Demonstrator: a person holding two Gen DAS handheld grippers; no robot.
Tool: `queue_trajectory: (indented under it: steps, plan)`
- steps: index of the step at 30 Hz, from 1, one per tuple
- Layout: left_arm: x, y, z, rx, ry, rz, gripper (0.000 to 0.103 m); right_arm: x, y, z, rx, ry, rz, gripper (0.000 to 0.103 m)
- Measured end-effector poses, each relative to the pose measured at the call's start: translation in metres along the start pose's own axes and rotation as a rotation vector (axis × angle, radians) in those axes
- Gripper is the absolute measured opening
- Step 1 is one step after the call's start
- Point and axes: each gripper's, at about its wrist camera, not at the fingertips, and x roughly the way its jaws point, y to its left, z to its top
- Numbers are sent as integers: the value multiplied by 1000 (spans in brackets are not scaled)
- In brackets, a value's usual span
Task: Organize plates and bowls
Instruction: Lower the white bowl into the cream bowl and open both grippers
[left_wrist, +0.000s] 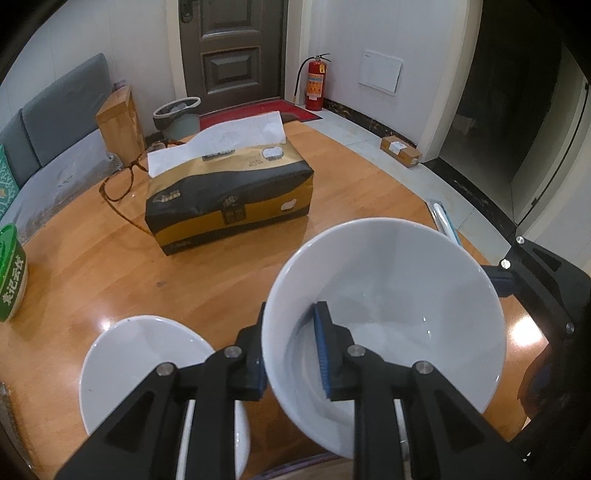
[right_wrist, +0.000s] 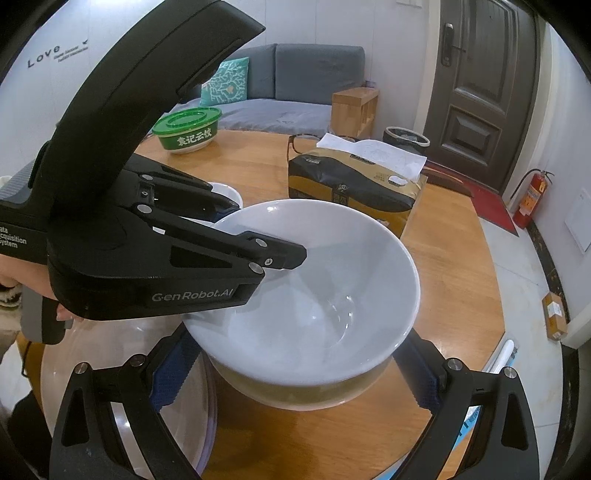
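Note:
A large white bowl stands near the front of the round wooden table. My left gripper straddles its left rim, one finger inside and one outside. The jaws are slightly apart, and the inner blue pad looks clear of the wall. My right gripper has its jaws wide on either side of the same bowl. Its pads sit right at the bowl's sides, and I cannot tell whether they press. A smaller white bowl sits to the left.
A clear glass dish lies at the near left. A black and gold tissue pack stands mid-table, with glasses beside it. A green-lidded tub sits at the far left. The table edge curves close on the right.

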Motion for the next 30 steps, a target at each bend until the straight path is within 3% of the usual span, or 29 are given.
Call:
queue_trajectory:
  steps: [30]
  plan:
    - [10, -4, -5, 14, 34, -20, 21, -2, 1, -4, -33, 36, -3, 100]
